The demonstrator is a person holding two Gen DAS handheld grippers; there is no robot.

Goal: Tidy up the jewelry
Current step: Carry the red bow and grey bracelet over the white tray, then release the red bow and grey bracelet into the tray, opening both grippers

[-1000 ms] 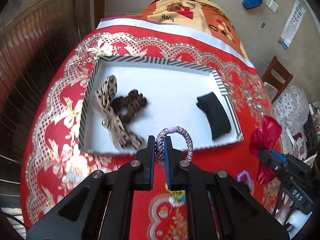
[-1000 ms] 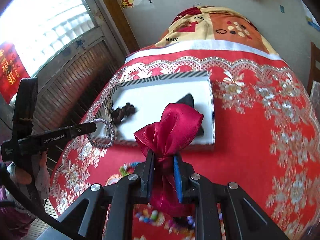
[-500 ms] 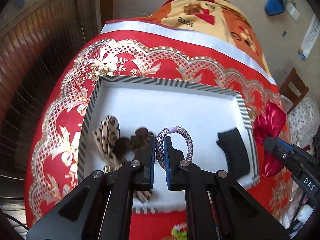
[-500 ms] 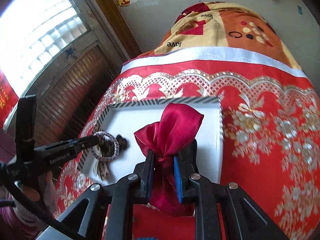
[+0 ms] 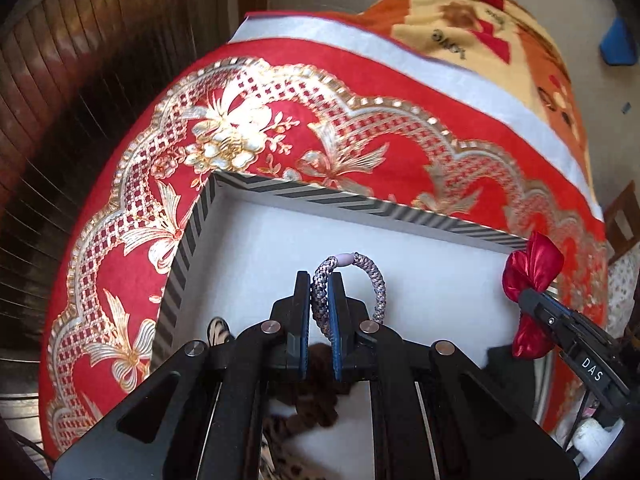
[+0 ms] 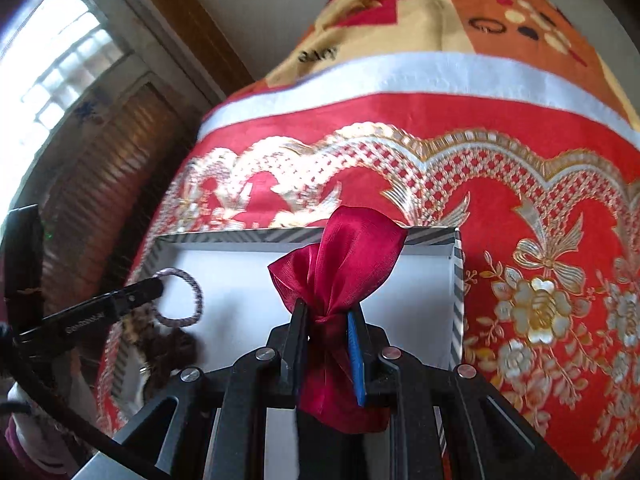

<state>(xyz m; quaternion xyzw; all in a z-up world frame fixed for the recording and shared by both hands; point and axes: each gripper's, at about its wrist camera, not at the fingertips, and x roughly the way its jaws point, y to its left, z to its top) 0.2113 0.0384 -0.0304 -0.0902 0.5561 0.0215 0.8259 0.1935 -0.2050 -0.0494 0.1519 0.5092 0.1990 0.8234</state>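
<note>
Looking along the left gripper (image 5: 319,280), its jaws are clamped on one side of a braided grey-purple hair tie (image 5: 352,280), whose free loop arcs out to the right of the fingertips and carries a small pale bead at its top. Beneath and ahead of the fingers lies the white floor of a shallow tray with a grey striped rim (image 5: 360,200), resting on a red tablecloth (image 5: 280,92) patterned in gold and white. Just under the gripper's body, a brown scrunchie (image 5: 316,400) lies in the tray, with a leopard-print bow (image 5: 218,330) peeking out to its left. Off to the right, the right gripper (image 5: 524,296) holds a red satin bow (image 5: 532,276) near the tray's right rim, with a black item (image 5: 504,360) partly hidden below it.

From the right wrist view, the right gripper (image 6: 326,308) is closed on the knot of the red satin bow (image 6: 344,264), whose loops fan above the fingertips and whose tail hangs between the fingers. The bow hangs over the tray (image 6: 458,280), near its far right corner. To the left, the left gripper (image 6: 158,286) reaches in over the tray, the hair tie (image 6: 184,300) hanging from its tip above the brown scrunchie (image 6: 168,352). The tablecloth (image 6: 540,240) spreads to the right.
</note>
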